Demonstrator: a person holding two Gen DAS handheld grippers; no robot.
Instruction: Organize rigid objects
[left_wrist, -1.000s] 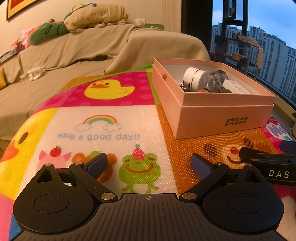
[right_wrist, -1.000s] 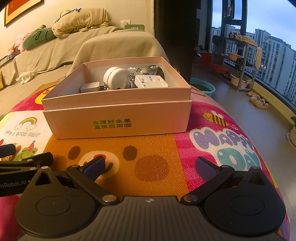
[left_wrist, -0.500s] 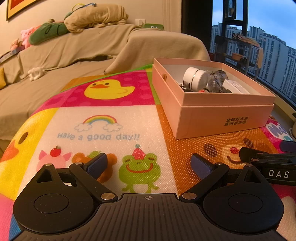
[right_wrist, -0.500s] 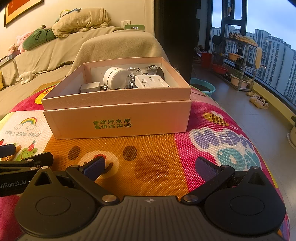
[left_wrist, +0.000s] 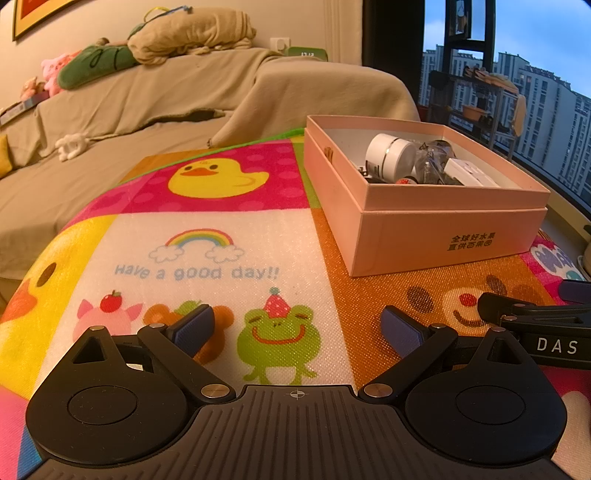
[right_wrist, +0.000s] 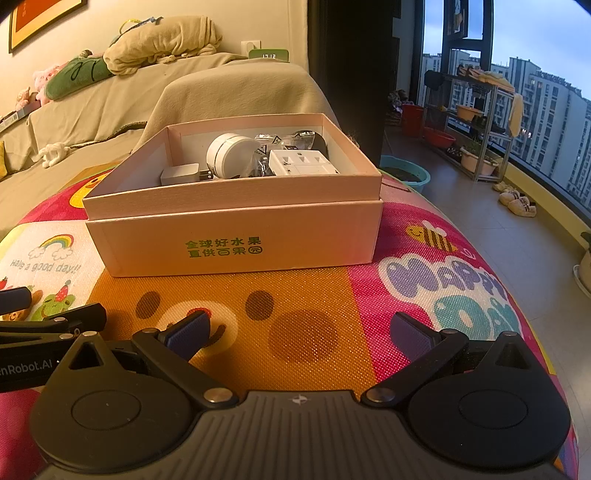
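Note:
A pink cardboard box (right_wrist: 236, 236) stands on the colourful play mat (right_wrist: 306, 295); it also shows at the right in the left wrist view (left_wrist: 436, 236). Inside it lie a white round jar (right_wrist: 229, 155), a white socket block (right_wrist: 301, 162), a grey charger (right_wrist: 179, 175) and clear plastic packets (right_wrist: 267, 142). My left gripper (left_wrist: 295, 328) is open and empty, low over the mat, to the left of the box. My right gripper (right_wrist: 299, 334) is open and empty, in front of the box. Each gripper's body shows at the edge of the other's view.
A sofa under a beige cover (left_wrist: 166, 103) with cushions and soft toys stands behind the mat. To the right are a balcony floor with a teal basin (right_wrist: 406, 175), a shelf rack (right_wrist: 476, 122) and slippers (right_wrist: 517, 203). The mat's right edge drops off.

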